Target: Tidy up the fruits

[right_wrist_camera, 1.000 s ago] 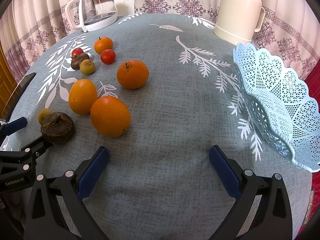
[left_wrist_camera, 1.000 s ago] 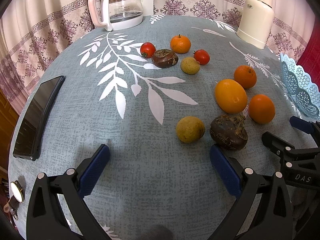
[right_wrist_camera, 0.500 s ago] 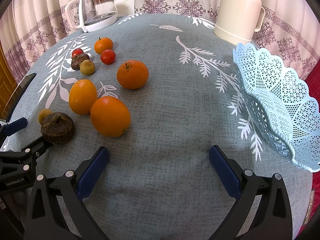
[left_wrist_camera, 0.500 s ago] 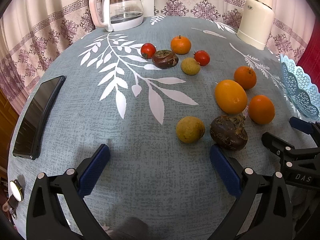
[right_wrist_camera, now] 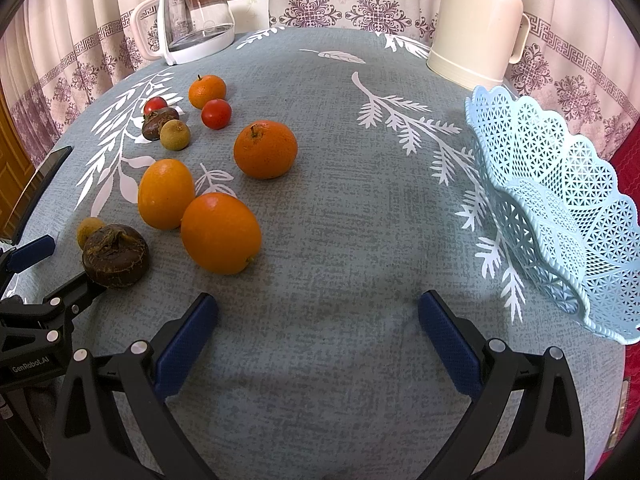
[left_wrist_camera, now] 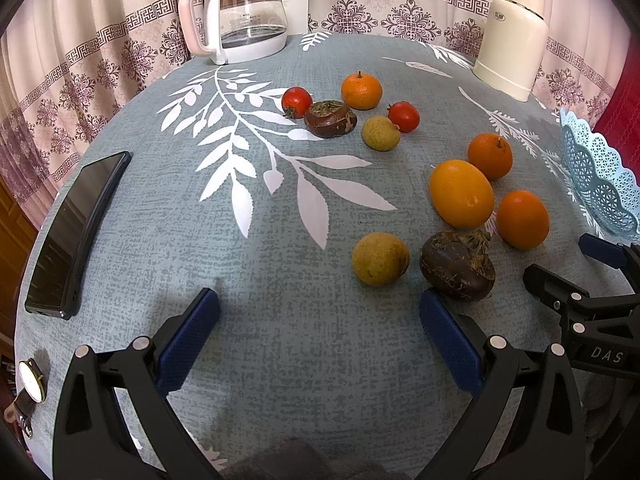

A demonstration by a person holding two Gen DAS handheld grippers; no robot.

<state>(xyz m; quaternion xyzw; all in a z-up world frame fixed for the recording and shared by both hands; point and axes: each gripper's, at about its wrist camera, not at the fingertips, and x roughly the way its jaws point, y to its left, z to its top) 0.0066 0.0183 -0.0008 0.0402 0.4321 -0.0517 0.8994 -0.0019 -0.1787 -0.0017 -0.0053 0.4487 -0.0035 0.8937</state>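
Fruit lies loose on the grey leaf-print tablecloth [left_wrist_camera: 280,240]. Nearest my open left gripper [left_wrist_camera: 320,336] are a yellow-green fruit [left_wrist_camera: 380,259] and a dark brown fruit [left_wrist_camera: 458,266], just ahead of its right fingertip. Three oranges [right_wrist_camera: 220,232] [right_wrist_camera: 166,193] [right_wrist_camera: 265,149] sit in a cluster left of my open right gripper [right_wrist_camera: 318,332]. Farther back lie a tangerine [right_wrist_camera: 207,91], two red tomatoes [right_wrist_camera: 216,114], a second brown fruit [right_wrist_camera: 158,123] and a small green fruit [right_wrist_camera: 175,134]. The pale blue lattice basket [right_wrist_camera: 560,200] stands at the right, with no fruit visible in it.
A glass kettle [left_wrist_camera: 240,16] stands at the back left and a cream thermos jug [right_wrist_camera: 476,24] at the back right. A black phone [left_wrist_camera: 76,232] lies along the left table edge, a wristwatch [left_wrist_camera: 30,380] near the front left corner. Curtains hang behind.
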